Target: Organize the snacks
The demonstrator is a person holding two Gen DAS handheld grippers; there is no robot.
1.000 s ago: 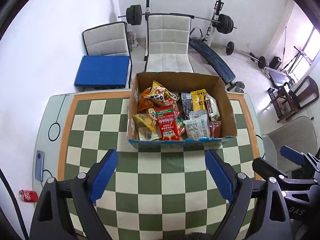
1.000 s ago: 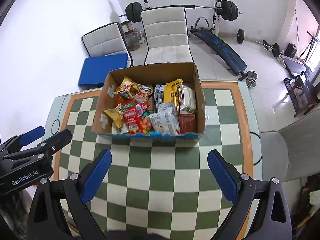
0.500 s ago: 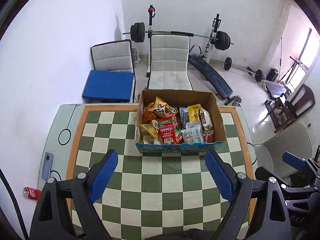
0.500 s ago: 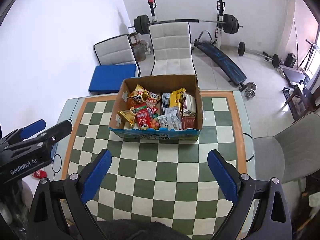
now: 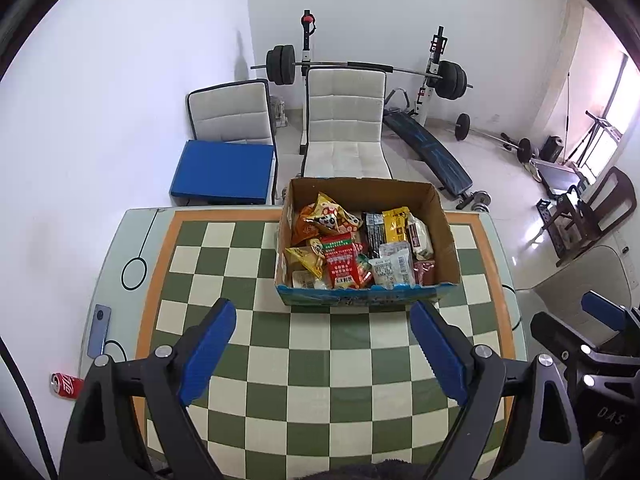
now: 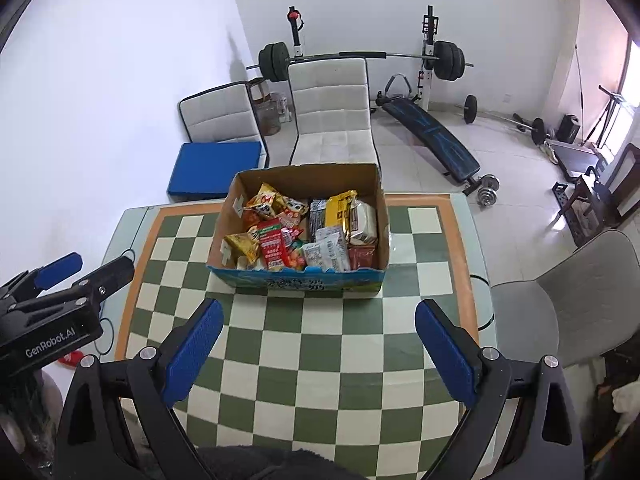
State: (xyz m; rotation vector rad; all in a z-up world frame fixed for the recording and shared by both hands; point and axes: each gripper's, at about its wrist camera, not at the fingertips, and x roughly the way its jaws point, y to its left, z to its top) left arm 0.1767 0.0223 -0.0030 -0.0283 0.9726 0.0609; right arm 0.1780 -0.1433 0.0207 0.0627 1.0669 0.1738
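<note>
— So, what am I looking at from your end?

— I'm seeing the cardboard box (image 5: 366,240) sitting on the checkered table (image 5: 328,360), toward its far edge, with its top flaps open. It's packed with snacks (image 5: 352,248): orange and yellow bags (image 6: 272,204) are lying on the left, a red packet (image 5: 340,264) is standing near the front, and a gold pack (image 6: 340,212) plus white wrapped ones (image 6: 330,250) are filling the right side.

— And your grippers?

— I'm holding both above the near part of the table, well apart from the box. The left gripper (image 5: 322,336) is gaping wide with nothing between its blue pads (image 5: 206,352). The right gripper (image 6: 318,332) is spread just as wide, also gripping nothing.

— Room to move?

— Plenty of bare checkerboard is lying between my fingers and the box front. A phone (image 5: 99,326) is resting on the table's left border, and a red can (image 5: 66,385) is lying on the floor beside it. Chairs (image 5: 344,120) are standing just past the far edge, behind the box.
</note>
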